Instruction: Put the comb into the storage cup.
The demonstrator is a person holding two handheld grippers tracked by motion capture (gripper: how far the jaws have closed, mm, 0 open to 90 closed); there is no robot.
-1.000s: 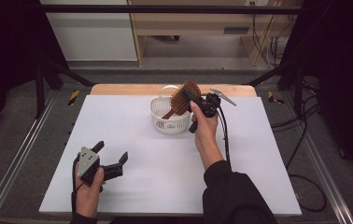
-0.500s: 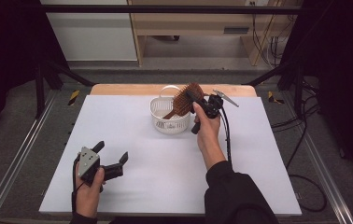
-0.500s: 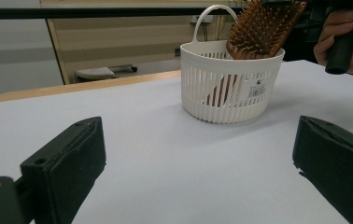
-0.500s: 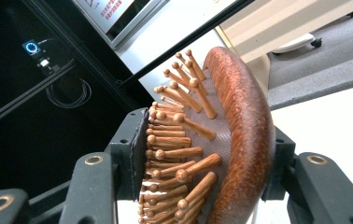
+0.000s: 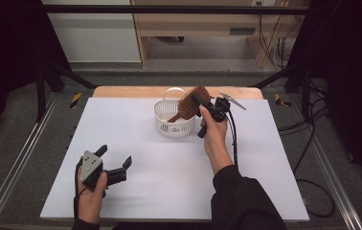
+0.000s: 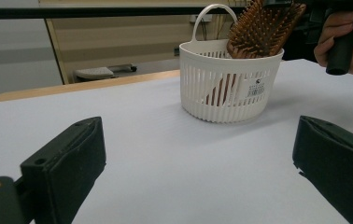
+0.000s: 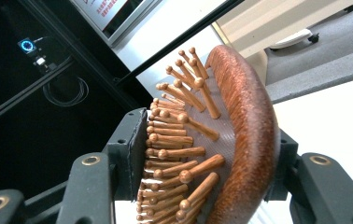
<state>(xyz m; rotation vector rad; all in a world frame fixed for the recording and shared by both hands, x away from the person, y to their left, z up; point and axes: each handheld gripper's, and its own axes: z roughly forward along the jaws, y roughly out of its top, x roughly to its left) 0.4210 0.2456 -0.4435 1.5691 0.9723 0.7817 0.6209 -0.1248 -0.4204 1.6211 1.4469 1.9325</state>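
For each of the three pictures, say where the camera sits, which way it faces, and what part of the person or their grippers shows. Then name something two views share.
High view: above the table's near side, facing forward and down; both forearms, the left gripper and right gripper.
Left gripper view: low over the table, facing the white basket; its wide-open jaws.
Right gripper view: along its jaws, either side of the wooden hairbrush.
Shared: all three show the hairbrush.
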